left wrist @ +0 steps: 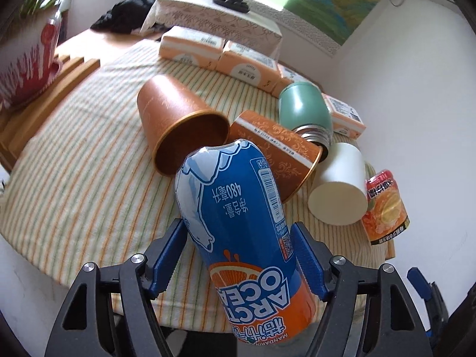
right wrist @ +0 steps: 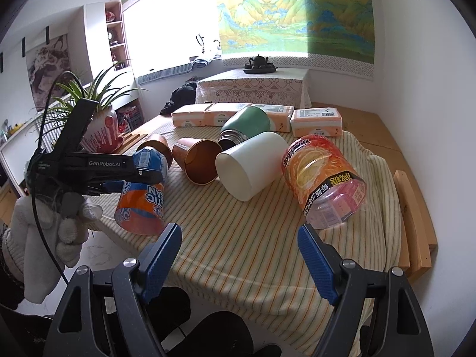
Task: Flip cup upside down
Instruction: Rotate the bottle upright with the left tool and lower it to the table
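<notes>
Nearest the left wrist lens, the left gripper [left wrist: 238, 255] is clamped on the blue-and-orange "Arctic Ocean" printed plastic cup [left wrist: 238, 226], blue finger pads [left wrist: 168, 255] pressing its sides around mid-body. Cup is off the table, lifted over the near-left edge of the striped yellow-and-green tablecloth [left wrist: 89, 160], tilted, closed end pointing away from the camera, open rim toward the wrist. From the right wrist view the same cup [right wrist: 139, 199] hangs in the tool held by a white-gloved hand [right wrist: 56, 226]; rim faces down and toward the viewer, so the flip looks partway.

Handling guess: thin sleeve-wrapped plastic, light, glossy so a bit slippery, walls likely flex if squeezed hard. Side grip at mid-body seems right; rim must stay free to land flat.

Right gripper [right wrist: 239, 255] is spread wide, holding nothing, hovering over the near table edge.

Further back, lying on their sides: orange-label clear plastic cup [right wrist: 322, 181], white paper cup [right wrist: 250, 166], two brown paper cups [right wrist: 197, 160], green metal tumbler [right wrist: 245, 128]. Beyond them, orange tissue packs [right wrist: 316, 122].
</notes>
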The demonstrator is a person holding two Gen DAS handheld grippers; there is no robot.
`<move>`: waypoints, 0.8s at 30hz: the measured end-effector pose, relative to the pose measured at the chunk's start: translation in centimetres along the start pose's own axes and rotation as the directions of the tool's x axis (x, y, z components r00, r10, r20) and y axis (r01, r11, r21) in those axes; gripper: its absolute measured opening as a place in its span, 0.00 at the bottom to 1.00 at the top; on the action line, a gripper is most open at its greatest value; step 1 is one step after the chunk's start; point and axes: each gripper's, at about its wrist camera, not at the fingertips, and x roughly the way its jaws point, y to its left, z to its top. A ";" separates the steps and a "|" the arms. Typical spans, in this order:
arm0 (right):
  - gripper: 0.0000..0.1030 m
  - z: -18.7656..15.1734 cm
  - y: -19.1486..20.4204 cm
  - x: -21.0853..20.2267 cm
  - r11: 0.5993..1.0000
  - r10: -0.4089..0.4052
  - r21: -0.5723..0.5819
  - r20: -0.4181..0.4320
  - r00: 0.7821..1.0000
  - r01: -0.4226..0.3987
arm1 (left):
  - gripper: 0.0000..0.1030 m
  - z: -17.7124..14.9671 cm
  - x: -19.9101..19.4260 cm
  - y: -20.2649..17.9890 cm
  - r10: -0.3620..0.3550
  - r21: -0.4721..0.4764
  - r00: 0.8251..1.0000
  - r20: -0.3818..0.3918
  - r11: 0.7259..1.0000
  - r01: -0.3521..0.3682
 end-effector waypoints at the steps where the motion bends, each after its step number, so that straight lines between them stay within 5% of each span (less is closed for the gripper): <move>1: 0.75 0.0 0.0 0.1 1.000 0.009 0.006 -0.003 1.000 -0.009 | 0.72 0.1 -0.1 -0.1 -0.005 0.015 1.000 0.003 1.000 0.005; 6: 0.75 0.6 -0.2 0.8 0.998 0.031 0.049 0.001 1.000 -0.031 | 0.69 0.7 -0.8 -0.5 -0.037 0.046 0.999 0.015 0.998 0.036; 12: 0.75 1.0 0.1 1.2 0.997 0.037 0.060 0.019 0.999 -0.038 | 0.68 -0.5 -2.3 -1.6 -0.074 0.192 0.978 0.196 0.981 0.036; 22: 0.74 7.6 0.2 4.0 0.947 0.244 0.201 0.055 0.968 -0.250 | 0.66 -5.0 -1.6 -3.4 -0.096 0.414 0.887 0.452 0.903 -0.114; 24: 0.67 9.5 0.8 5.4 0.935 0.282 0.216 0.031 0.959 -0.281 | 0.66 -5.8 -1.9 -3.6 -0.111 0.443 0.866 0.488 0.886 -0.136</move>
